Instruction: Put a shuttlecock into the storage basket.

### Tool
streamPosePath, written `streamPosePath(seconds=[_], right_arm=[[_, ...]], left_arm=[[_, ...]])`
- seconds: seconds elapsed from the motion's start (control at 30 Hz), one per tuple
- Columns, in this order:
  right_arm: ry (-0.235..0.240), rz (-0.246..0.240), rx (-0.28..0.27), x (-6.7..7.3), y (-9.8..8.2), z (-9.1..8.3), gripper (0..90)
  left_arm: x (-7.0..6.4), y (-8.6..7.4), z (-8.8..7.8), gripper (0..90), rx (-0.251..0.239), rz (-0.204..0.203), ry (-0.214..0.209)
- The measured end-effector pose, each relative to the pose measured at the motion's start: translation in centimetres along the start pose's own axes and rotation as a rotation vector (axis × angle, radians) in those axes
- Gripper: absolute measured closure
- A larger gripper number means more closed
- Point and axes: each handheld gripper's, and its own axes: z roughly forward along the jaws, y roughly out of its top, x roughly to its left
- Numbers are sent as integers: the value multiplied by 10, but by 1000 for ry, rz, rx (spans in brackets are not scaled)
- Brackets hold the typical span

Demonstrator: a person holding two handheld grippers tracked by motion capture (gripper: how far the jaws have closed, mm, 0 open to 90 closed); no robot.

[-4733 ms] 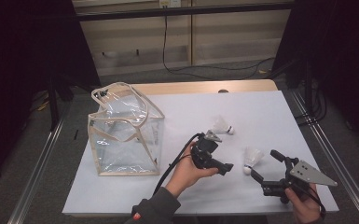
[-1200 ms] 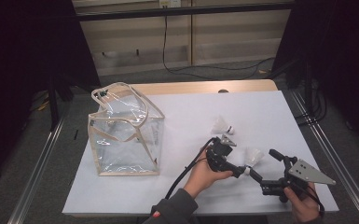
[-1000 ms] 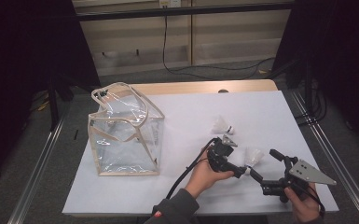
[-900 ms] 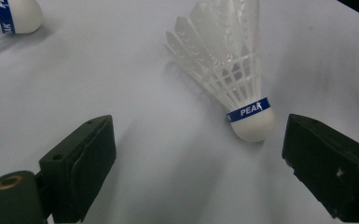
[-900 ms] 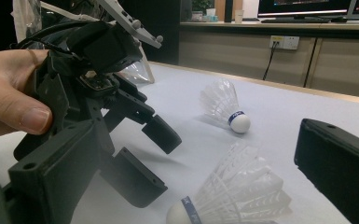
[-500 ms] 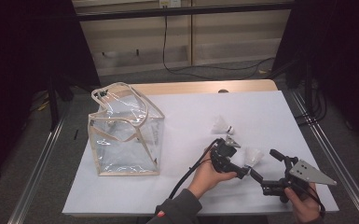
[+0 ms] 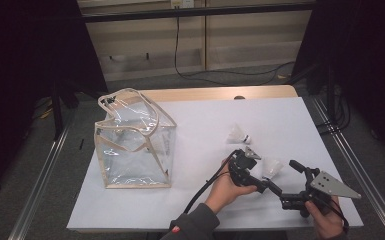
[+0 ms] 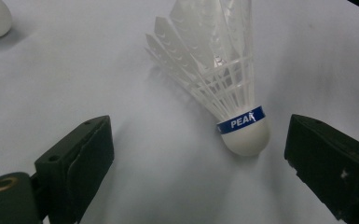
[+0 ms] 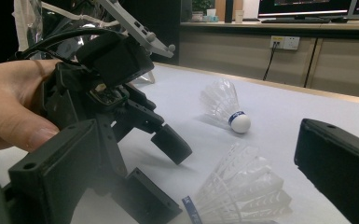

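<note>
item: white feathered shuttlecock with a blue band and rounded white cork base (image 8: 235, 105), lying on its side on the white table top (image 7: 190, 125), cork end nearest the left gripper (image 8: 200, 158). the blue band bore the word "peak". the shuttlecock sat between the two black jaws, nearer the right-hand jaw in the left gripper view, touching neither.

left gripper (image 7: 247, 172): jaws spread wide, nothing held, low over the table at the near right of the high view, gripped by a hand (image 7: 225, 187) with a black cable trailing toward the table's near edge.

right gripper (image 7: 295, 185): jaws also wide apart and empty, held at the near right corner of the table, with a grey three-cornered plate on top. its jaws pointed toward the left gripper, just beside it.

second white feathered shuttlecock (image 7: 239, 134): lying on its side farther back on the table, apart from both grippers.

clear plastic bag with beige trim (image 7: 132, 142): standing upright at the left of the table, top open, well apart from the shuttlecocks.
</note>
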Motion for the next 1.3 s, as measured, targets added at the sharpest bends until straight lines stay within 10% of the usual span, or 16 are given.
streamPosePath(seconds=[0.73, 1.3], right_arm=[[0, 3, 0, 0, 0, 0, 1], [3, 0, -2, 0, 0, 0, 1]], left_arm=[[8, 2, -12, 347, -33, 34, 86], [2, 5, -3, 223, -59, -24, 37]])
